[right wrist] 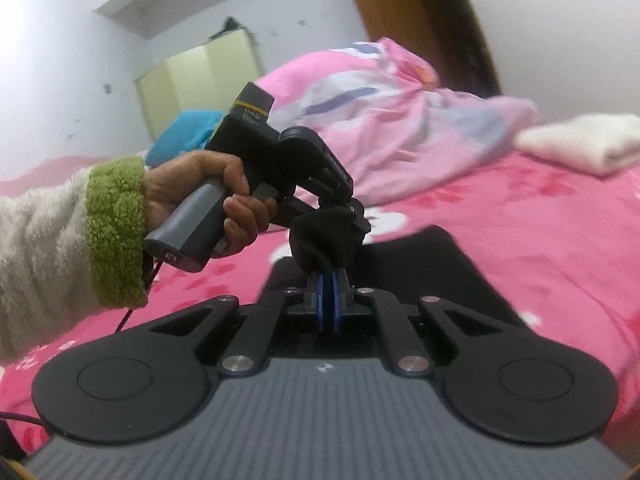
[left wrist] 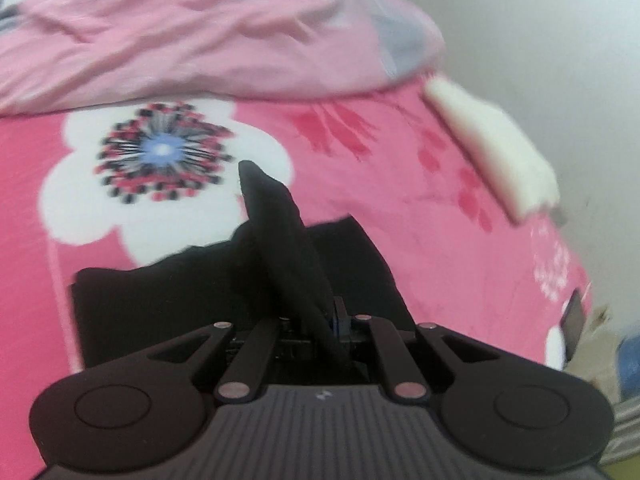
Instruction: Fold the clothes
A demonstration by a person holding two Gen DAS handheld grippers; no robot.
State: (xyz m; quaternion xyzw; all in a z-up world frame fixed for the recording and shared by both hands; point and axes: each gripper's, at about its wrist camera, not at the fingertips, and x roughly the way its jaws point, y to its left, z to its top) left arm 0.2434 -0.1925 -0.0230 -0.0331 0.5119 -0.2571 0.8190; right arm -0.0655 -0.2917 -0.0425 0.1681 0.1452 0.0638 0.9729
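The black garment (right wrist: pixel 420 276) lies on the pink flowered bed (left wrist: pixel 420 216), most of it flat, with one edge lifted between the two tools. The left gripper (right wrist: pixel 354 216) has its jaws closed on a bunched corner of the cloth, and the right gripper (right wrist: pixel 329 296) pinches the same raised fold just beside it, blue pads pressed narrow on the fabric. Holding two close points likely keeps the edge straight so it can be carried over as one fold. A white folded towel (right wrist: pixel 584 144) and a rumpled pink quilt (right wrist: pixel 400 120) sit well apart, leaving room to work
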